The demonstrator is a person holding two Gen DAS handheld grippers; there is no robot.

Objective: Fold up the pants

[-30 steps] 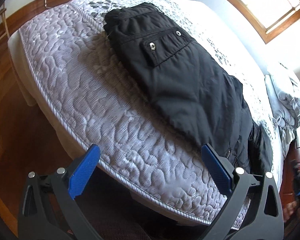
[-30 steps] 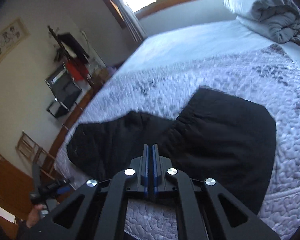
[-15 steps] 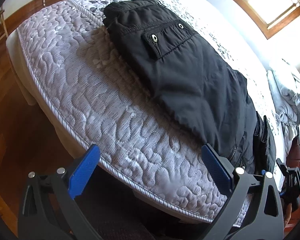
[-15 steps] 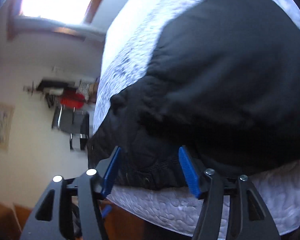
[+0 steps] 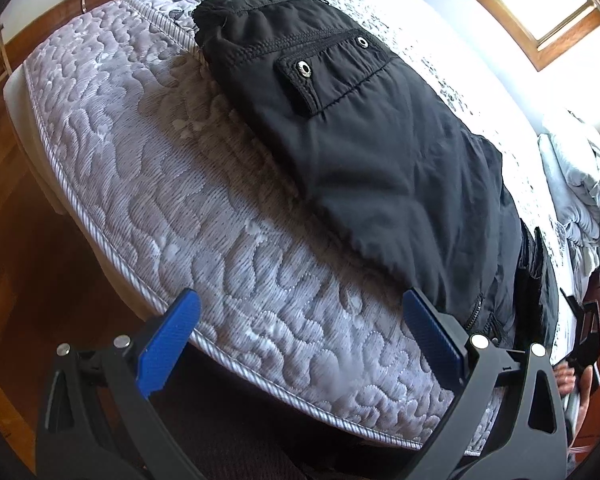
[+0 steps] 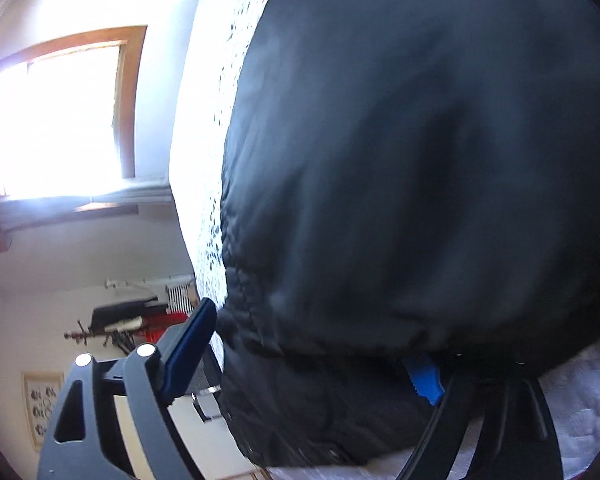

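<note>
Right gripper (image 6: 312, 356) has dropped from high above the bed down to the near edge of the black pants (image 5: 380, 148) and rolled onto its side, so the window (image 6: 56, 120) now sits sideways in its view. Its jaws were shut a second ago and are opening now, spread wide with a bunched fabric edge between them; one blue pad (image 6: 188, 352) is clear of the cloth, the other pad (image 6: 424, 376) is half tucked under a fold. No squeeze visible yet, so likely lining up a pinch on that layer for the next fold.

Left gripper (image 5: 300, 340) has barely shifted: open, nothing between the pads, hovering over the mattress (image 5: 180, 184) edge just beside the pants' near corner. Probably waiting to take the matching corner so both ends lift together.

Pants lie on the mattress already folded lengthwise, flap pocket (image 5: 332, 68) with snaps facing up, one end near the far corner of the bed. A bundled duvet (image 5: 580, 184) sits well apart at the head end, out of the way.
</note>
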